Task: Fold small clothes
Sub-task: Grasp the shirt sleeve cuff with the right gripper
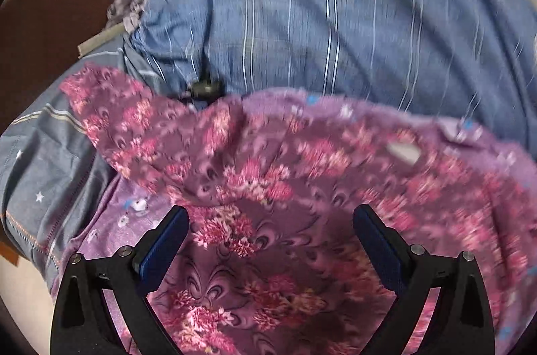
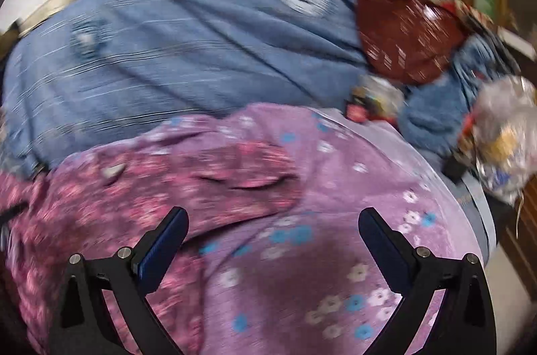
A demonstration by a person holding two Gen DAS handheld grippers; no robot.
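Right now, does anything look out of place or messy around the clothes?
Yes. A crinkled plastic bag and dark red cloth sit heaped at the blue sheet's right edge. The pink floral garment lies rumpled, unfolded.

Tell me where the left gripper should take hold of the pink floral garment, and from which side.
Probably the raised far-left corner of the pink floral garment, where the edge lifts off the blue striped sheet. The open left gripper would likely reach forward and leftward, one finger under that free edge; the flat middle offers no fold to pinch.
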